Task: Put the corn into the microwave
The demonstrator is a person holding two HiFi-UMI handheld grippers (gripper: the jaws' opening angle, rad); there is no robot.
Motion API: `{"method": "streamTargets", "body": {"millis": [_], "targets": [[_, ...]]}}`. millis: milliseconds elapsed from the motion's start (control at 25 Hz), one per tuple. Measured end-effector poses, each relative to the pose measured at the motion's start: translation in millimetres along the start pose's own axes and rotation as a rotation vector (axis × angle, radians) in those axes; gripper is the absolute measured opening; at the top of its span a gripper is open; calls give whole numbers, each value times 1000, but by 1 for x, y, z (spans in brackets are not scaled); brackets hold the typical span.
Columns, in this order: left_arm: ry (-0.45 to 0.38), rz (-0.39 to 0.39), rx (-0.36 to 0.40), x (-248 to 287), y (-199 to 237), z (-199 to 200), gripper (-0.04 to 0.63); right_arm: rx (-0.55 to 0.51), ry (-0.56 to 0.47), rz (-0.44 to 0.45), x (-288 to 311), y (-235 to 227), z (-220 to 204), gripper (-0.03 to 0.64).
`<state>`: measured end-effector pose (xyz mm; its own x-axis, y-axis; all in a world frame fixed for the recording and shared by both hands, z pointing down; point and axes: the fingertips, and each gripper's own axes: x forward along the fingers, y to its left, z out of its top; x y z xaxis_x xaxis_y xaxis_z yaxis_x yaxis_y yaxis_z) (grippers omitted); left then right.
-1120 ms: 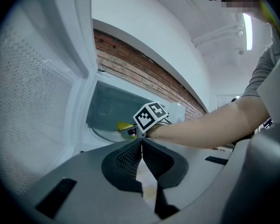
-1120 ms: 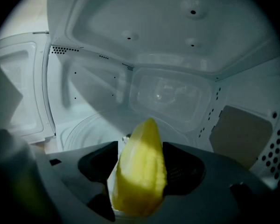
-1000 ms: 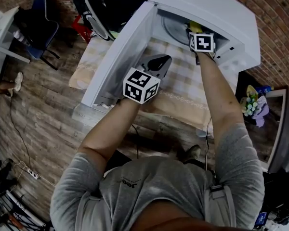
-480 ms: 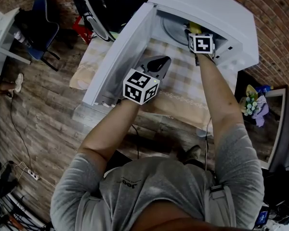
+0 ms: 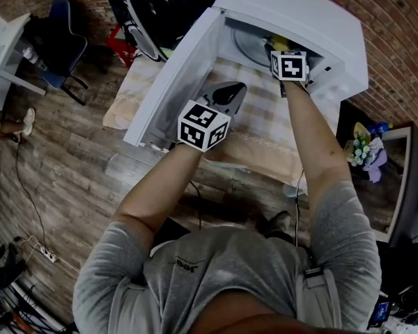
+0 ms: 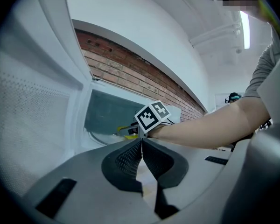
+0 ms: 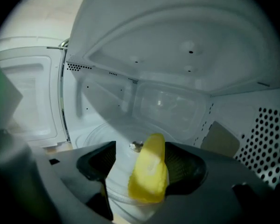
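Wood-plank flooring (image 5: pixel 56 165) is lying left of the microwave (image 5: pixel 299 19), which is standing on a cloth-covered desk (image 5: pixel 265 152) with its door (image 5: pixel 174 75) swung wide open. Just in front of that door, outside the microwave, the left hand-held gripper (image 6: pixel 141 141) is hovering with its jaws pressed together and nothing between them.

Further right, the right hand-held gripper (image 7: pixel 140 149) is reaching inside the microwave, over the glass turntable (image 7: pixel 98 134). Its jaws have just been opening and are now standing wide apart. The corn (image 7: pixel 149 176) is sitting between them, leaning toward the right pad and clear of the left one, so nothing is clamping it. Whether it is already resting on the turntable I cannot tell.

Judging by its look, the corn is a short, light, stiff piece with a rounded, bumpy skin, so it is likely to roll if nudged. Gripping it across the thick middle, pads on opposite sides, seems safest.
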<state>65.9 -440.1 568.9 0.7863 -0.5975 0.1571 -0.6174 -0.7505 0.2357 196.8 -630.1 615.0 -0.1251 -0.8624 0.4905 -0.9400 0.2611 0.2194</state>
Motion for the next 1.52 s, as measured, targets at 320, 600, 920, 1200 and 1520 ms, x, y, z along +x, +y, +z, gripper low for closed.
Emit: {"method": "streamTargets", "body": {"millis": [320,600,920,1200,1520], "targets": [[-5,-5,19,-8,-12,12,23,-5,-30,39,-27,11,9,319],[-2,-13,28,-17,-26,20,23,0,-38,65,-55,18,6,319],[-2,-17,45,-27,-39,36,23,45,-53,122,-108,23,-5,319],[28,-41,37,-33,-62,45,23,145,-72,225,-175,22,-29,316],[53,-62,73,-35,-83,55,23,239,-158,333,-245,11,-32,243]]}}
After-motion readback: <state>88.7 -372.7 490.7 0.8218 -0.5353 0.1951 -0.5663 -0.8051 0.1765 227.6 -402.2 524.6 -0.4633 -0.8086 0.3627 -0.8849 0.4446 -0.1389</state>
